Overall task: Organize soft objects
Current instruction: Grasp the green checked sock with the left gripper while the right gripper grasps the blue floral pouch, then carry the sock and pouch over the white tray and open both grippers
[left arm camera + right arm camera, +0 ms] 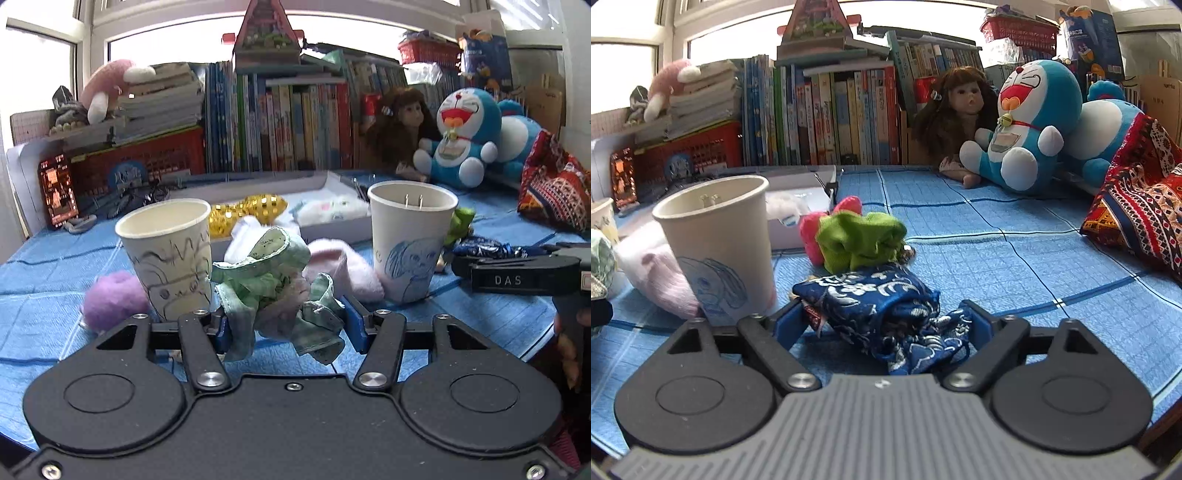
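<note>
Two paper cups (168, 258) (410, 243), two blue plush cats (1027, 129) (1104, 125), one doll (955, 110).

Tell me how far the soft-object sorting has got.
Done: white plush lies in the white tray. In hand: green cloth between left gripper pads, blue brocade pouch between right gripper pads. Left: purple pompom, pink sock, green scrunchie.

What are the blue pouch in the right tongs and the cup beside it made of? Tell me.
Blue pouch: seemingly satin brocade, glossy, with silvery woven floral patterning and soft folds. Cup: likely paper, matte off-white, rolled rim, a blue drawing on its side.
</note>
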The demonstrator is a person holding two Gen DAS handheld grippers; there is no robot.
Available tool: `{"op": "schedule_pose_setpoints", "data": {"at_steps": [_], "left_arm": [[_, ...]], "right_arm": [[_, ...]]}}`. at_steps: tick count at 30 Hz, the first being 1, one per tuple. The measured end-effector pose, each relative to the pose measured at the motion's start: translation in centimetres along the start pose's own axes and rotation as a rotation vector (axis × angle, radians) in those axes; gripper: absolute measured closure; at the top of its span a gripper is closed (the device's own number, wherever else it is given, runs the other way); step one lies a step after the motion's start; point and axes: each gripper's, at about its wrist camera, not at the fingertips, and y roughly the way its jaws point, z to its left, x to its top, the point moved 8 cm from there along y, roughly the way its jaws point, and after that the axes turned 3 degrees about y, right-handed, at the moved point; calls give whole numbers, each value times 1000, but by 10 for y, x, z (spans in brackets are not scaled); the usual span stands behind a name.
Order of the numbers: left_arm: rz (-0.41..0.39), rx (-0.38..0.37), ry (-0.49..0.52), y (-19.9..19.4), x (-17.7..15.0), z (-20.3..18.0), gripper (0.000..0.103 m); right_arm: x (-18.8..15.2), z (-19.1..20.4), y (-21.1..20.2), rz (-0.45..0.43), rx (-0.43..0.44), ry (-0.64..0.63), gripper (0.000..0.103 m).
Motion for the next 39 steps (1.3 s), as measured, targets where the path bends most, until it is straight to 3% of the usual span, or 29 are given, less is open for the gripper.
{"op": "schedule_pose_setpoints", "data": {"at_steps": [14,23,32,39], "left_arm": [[-54,-77,-22,-31,37,3,48],[-70,-105,-64,-35,82,31,48],[-46,-137,-135,-9,140,66,48],[67,-149,-236,48,167,91,49]], "right_arm": [[28,2,-39,-98,35,25,35],[64,-4,-46,-131,99,123,39],[119,5,-29,-104,219,128,39],[157,35,11,-26,278,64,39]]}}
